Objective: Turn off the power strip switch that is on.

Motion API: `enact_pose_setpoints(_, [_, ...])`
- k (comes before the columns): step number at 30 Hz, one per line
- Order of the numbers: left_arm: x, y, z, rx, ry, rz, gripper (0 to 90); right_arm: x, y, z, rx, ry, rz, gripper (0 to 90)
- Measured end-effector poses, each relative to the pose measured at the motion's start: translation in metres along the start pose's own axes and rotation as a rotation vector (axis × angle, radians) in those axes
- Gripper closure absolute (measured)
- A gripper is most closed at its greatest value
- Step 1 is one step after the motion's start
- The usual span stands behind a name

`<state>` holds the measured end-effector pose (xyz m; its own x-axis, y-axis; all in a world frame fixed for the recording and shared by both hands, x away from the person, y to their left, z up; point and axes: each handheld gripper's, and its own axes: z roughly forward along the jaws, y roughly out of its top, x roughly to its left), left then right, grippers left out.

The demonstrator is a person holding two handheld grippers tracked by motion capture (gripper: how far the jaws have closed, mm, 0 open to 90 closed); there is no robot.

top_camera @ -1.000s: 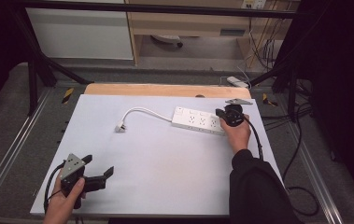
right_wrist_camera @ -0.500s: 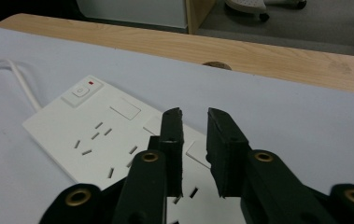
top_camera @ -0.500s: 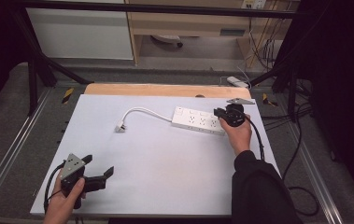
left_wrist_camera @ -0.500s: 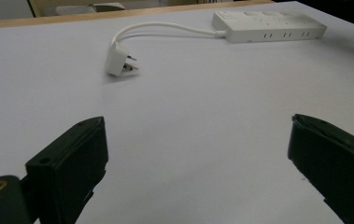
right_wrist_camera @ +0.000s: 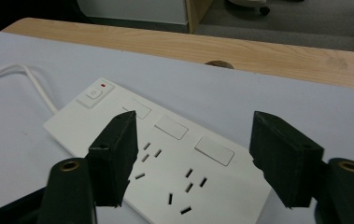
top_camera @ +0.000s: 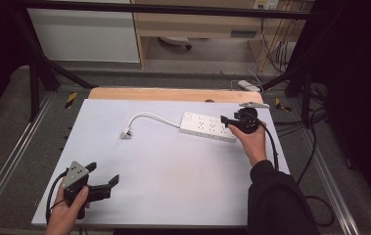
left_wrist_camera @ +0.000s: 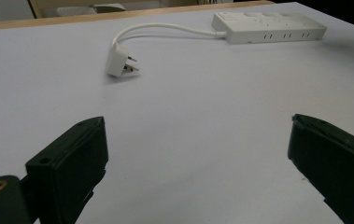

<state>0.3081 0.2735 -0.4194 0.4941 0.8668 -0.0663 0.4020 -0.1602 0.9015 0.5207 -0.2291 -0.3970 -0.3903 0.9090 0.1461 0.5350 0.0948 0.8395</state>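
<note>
While lying flat, white power strip [top_camera: 207, 126] trails a curved cord [top_camera: 150, 117].

A white table [top_camera: 173, 166] with a wooden strip [top_camera: 173, 94] along its far edge stands on grey floor [top_camera: 7, 147]. Beyond it — a white cabinet [top_camera: 82, 34], a wooden shelf unit [top_camera: 197, 24], hanging cables [top_camera: 271, 39] — dim, dark edges.

left tool [top_camera: 105, 182] agape, right tool [top_camera: 225, 121] agape

Between the right gripper's [right_wrist_camera: 193, 158] matt black plastic fingers [right_wrist_camera: 116, 149] lies a smooth white plastic power strip [right_wrist_camera: 165, 161]; beyond them, a matt white table cover [right_wrist_camera: 305, 100] and bare wood edge [right_wrist_camera: 258, 51]
</note>
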Motion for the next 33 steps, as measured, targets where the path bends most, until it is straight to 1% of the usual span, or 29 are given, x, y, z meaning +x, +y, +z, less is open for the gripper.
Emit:
enact_pose_setpoints(3, [0.0, 0.0, 0.0, 0.001, -0.002, 0.001, 5.2, 0.003, 0.001, -0.005, 0.003, -0.009, -0.012, 21.5])
enact_pose_setpoints(4, [0.0, 0.0, 0.0, 0.001, -0.002, 0.001, 5.2, 0.003, 0.002, -0.006, 0.002, -0.005, -0.012, 18.9])
enact_pose_setpoints(7, [0.0, 0.0, 0.0, 0.0, -0.001, 0.001, 5.2, 0.005, 0.002, -0.011, -0.007, -0.001, 0.0, 10.4])
enact_pose_setpoints(9, [0.0, 0.0, 0.0, 0.0, 0.0, 0.001, 5.2, 0.007, 0.002, -0.015, -0.016, -0.006, 0.003, 7.6])
enact_pose_setpoints(11, [0.0, 0.0, 0.0, -0.002, 0.005, 0.0, 5.2, 0.008, 0.002, -0.019, -0.035, -0.004, -0.011, 5.9])
enact_pose_setpoints(13, [0.0, 0.0, 0.0, -0.004, 0.005, -0.001, 5.2, 0.01, 0.001, -0.024, -0.047, -0.004, -0.019, 5.0])
enact_pose_setpoints(16, [0.0, 0.0, 0.0, -0.002, 0.003, -0.002, 5.2, 0.011, 0.002, -0.031, -0.05, -0.011, -0.037, 5.0])
enact_pose_setpoints(21, [0.0, 0.0, -0.001, -0.002, 0.001, 0.003, 5.2, 0.013, 0.001, -0.043, -0.085, 0.015, -0.07, 5.8])
enact_pose_setpoints(24, [0.0, 0.0, -0.001, -0.006, -0.001, 0.002, 5.2, 0.014, -0.001, -0.049, -0.088, 0.015, -0.094, 5.8])
enact_pose_setpoints(27, [-0.001, 0.0, -0.001, -0.004, -0.001, 0.001, 5.2, 0.014, -0.002, -0.056, -0.107, 0.018, -0.087, 6.3])
enact_pose_setpoints(31, [-0.001, 0.0, -0.001, -0.005, 0.0, 0.001, 5.2, 0.016, -0.003, -0.07, -0.145, 0.039, -0.085, 6.2])
enact_pose_setpoints(33, [-0.001, 0.0, -0.001, -0.004, 0.0, 0.001, 5.2, 0.017, -0.004, -0.077, -0.159, 0.036, -0.09, 6.3])
